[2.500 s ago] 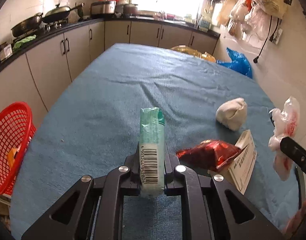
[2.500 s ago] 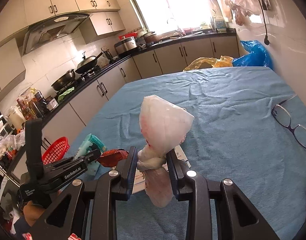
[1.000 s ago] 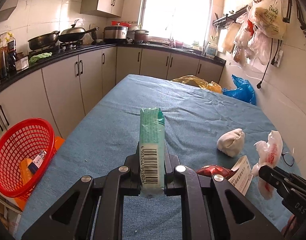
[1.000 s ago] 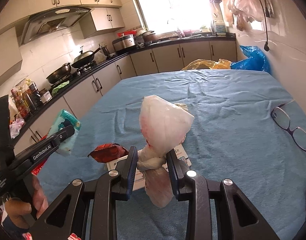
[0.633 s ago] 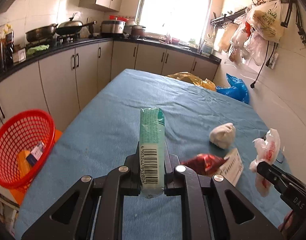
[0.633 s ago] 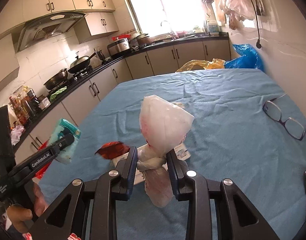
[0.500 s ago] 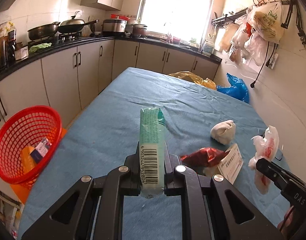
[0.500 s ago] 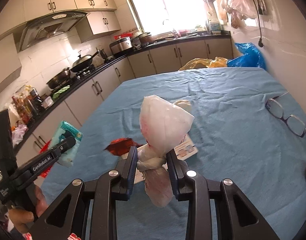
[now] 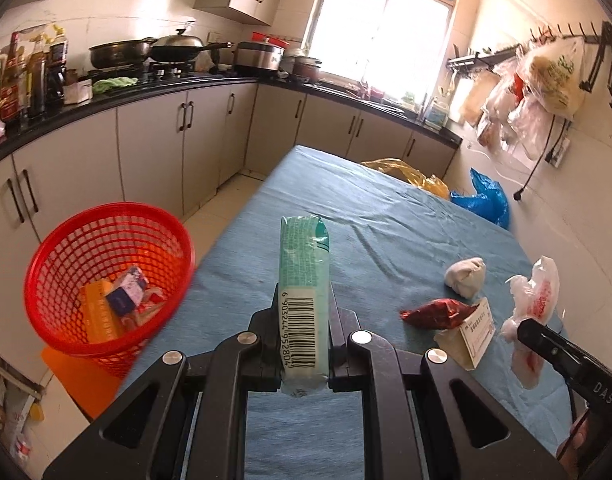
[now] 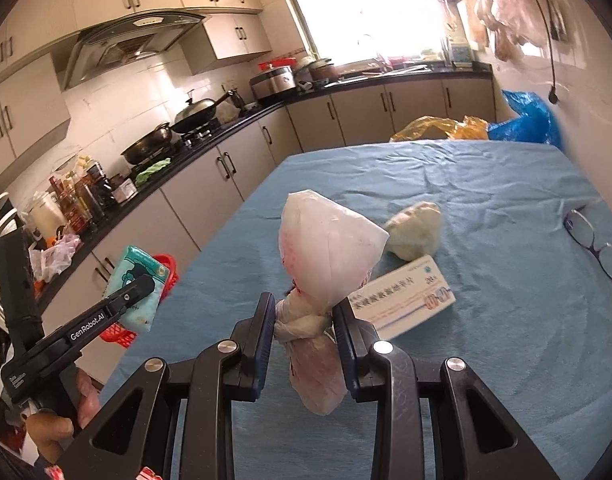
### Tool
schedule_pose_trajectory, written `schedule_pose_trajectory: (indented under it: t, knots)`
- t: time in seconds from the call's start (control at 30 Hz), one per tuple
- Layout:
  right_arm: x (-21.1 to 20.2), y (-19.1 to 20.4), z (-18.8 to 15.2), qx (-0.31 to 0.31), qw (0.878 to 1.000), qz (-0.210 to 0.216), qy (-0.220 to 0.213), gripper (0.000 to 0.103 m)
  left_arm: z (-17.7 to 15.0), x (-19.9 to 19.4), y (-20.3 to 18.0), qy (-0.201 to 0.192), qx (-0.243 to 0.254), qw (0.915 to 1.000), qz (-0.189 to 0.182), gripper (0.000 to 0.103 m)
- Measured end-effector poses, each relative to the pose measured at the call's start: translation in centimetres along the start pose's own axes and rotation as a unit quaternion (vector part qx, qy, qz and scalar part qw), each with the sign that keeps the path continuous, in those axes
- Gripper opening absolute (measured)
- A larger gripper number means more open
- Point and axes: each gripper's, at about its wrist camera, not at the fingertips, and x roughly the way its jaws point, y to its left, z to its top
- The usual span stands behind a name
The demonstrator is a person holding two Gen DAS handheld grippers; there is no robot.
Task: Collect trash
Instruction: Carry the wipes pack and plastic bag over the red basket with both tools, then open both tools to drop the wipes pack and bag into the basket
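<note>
I had swung both loads toward the red basket (image 9: 109,276), left gripper (image 9: 303,320) clamped on the green packet (image 9: 304,280), right gripper (image 10: 303,320) on the knotted plastic bag (image 10: 326,256), so dropping looked close.

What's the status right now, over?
Left gripper shut on green tissue pack. Right gripper shut on knotted white plastic bag. Red mesh basket lies left, off the table; nothing blocks the path.

I stood in a home kitchen: grey cupboards (image 9: 153,148), dark woks on the stove (image 9: 119,53), steel range hood (image 10: 133,40).
</note>
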Motion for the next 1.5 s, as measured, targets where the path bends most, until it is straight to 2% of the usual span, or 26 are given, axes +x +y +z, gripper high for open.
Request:
schedule_pose_trajectory:
  t: [0.53, 0.83, 1.07, 1.5]
  knots:
    - [1.0, 4.1, -0.4, -0.035, 0.999, 0.022, 0.021, 0.032, -0.2, -1.7, 3.9, -0.007, -0.031, 0.9994, 0.013, 0.014]
    - [3.0, 9.1, 1.4, -0.063, 0.994, 0.071, 0.049, 0.032, 0.9, -3.2, 9.0, -0.020, -0.072, 0.9964, 0.040, 0.014]
    - [6.4, 14.6, 2.9, -0.093, 0.986, 0.112, 0.077, 0.032, 1.5, -3.6, 13.3, -0.019, -0.095, 0.9934, 0.061, 0.014]
    - [15.1, 22.3, 4.3, -0.112, 0.974, 0.148, 0.133, 0.034, 2.3, -1.4, 18.0, 0.001, -0.114, 0.9904, 0.077, 0.014]
